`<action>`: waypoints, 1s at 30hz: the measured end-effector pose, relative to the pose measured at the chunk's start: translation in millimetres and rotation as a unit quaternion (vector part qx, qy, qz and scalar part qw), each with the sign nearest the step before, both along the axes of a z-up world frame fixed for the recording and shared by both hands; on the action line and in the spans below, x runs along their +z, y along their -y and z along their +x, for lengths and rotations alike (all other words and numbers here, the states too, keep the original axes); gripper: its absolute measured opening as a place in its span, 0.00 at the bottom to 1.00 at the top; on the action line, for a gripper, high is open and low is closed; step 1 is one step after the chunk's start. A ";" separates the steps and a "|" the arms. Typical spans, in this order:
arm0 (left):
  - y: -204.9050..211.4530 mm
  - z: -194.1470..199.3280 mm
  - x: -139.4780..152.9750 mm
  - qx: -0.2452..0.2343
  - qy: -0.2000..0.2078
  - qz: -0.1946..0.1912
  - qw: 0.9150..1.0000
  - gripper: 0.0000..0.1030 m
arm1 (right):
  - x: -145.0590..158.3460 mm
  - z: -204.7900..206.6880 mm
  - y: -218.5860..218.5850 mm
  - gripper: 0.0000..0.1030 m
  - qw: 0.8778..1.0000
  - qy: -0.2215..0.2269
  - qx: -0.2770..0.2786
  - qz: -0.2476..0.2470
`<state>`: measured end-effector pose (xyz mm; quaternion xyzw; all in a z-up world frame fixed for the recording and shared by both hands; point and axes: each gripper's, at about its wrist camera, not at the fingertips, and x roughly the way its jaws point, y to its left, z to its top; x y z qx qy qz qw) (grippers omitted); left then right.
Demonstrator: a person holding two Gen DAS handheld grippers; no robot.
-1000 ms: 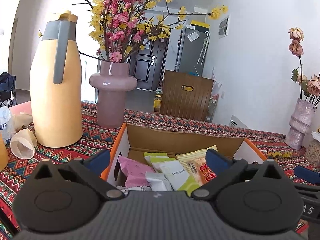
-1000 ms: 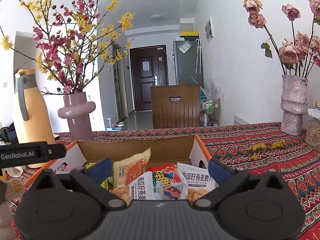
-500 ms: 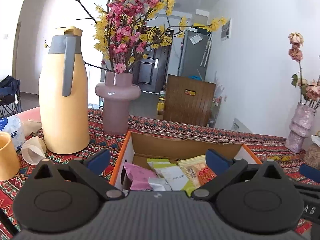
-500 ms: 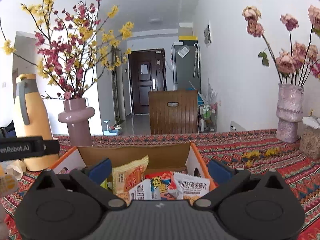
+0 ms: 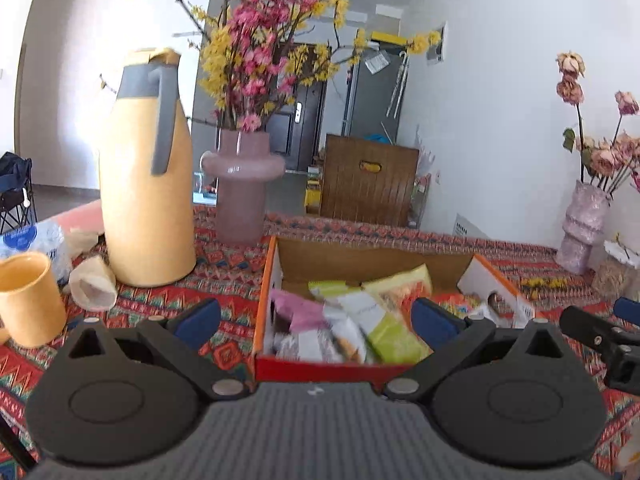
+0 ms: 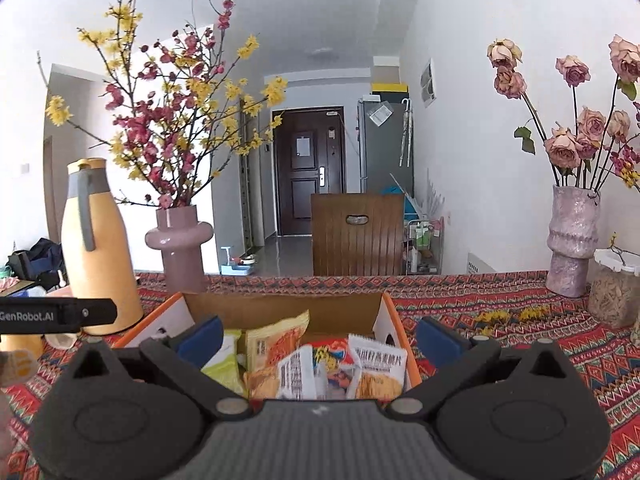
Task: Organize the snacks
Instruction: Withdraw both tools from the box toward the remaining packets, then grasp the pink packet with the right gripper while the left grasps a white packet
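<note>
An orange-edged cardboard box (image 5: 267,280) stands on the patterned tablecloth and holds several snack packets. A pink packet (image 5: 298,309) and a green-white packet (image 5: 384,326) lie in it; the right wrist view shows the box (image 6: 400,328) with an orange packet (image 6: 276,340) and a white-orange packet (image 6: 378,368). My left gripper (image 5: 316,320) is open and empty, just in front of the box. My right gripper (image 6: 318,340) is open and empty, also in front of the box. Each gripper shows at the other view's edge.
A tall yellow thermos (image 5: 146,184), a pink vase of blossoms (image 5: 240,192), a yellow cup (image 5: 28,296) and paper cups (image 5: 94,284) stand left of the box. A rose vase (image 6: 572,240) and a jar (image 6: 612,284) stand at the far right.
Both grippers have pulled back from the box toward me, so its red front wall now shows. The left view has swung a little left. Both stay open and empty.
</note>
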<state>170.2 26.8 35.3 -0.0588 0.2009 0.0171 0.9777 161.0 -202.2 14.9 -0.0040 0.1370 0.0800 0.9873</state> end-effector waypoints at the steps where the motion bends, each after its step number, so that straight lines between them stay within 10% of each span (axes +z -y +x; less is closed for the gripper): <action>1: -1.8 -2.7 -2.9 0.000 -0.005 0.001 1.000 1.00 | -2.0 -3.9 0.8 1.00 1.000 -0.004 0.002 -0.002; 30: -25.5 -28.1 -71.0 -0.015 -0.065 0.009 0.998 1.00 | -81.1 -15.7 -23.2 1.00 0.981 -0.190 0.016 -0.035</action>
